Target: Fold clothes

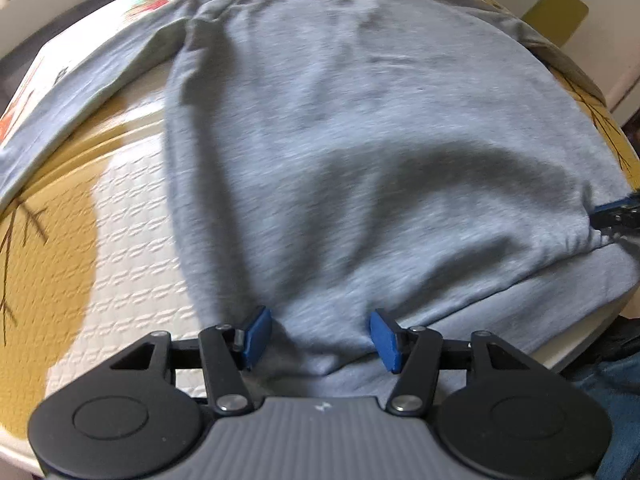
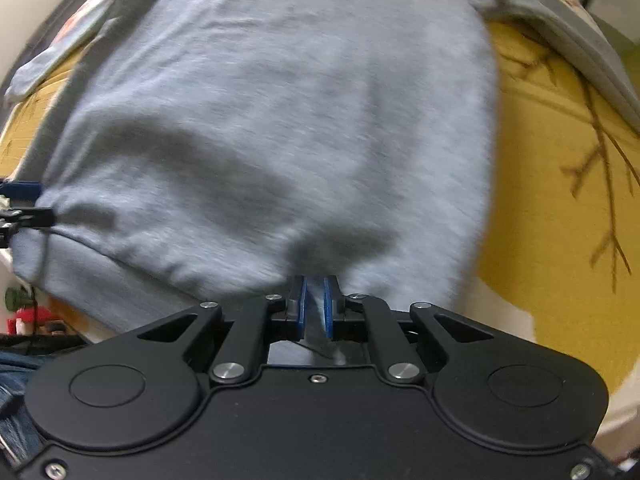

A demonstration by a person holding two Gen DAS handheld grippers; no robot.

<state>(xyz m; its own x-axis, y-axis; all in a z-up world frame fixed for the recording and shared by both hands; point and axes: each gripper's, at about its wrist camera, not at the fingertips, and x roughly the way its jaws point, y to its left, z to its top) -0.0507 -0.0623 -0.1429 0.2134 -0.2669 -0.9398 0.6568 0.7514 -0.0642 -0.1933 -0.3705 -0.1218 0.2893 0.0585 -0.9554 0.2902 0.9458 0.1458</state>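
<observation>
We see a grey sweatshirt spread across a tabletop covered by a yellow and white patterned cloth, its hem toward us and its collar at the far side. Our left gripper hovers at the near hem with its blue-padded fingers spread wide, fabric lying between them but not pinched. Our right gripper has its fingers pressed together on a fold of the hem, which is gathered and puckered around the pinch. In the left wrist view the right gripper shows at the right edge, gripping the bunched hem corner. One sleeve stretches out to the left over the cloth, and the other sleeve lies along the far right edge. Both views are slightly blurred.
</observation>
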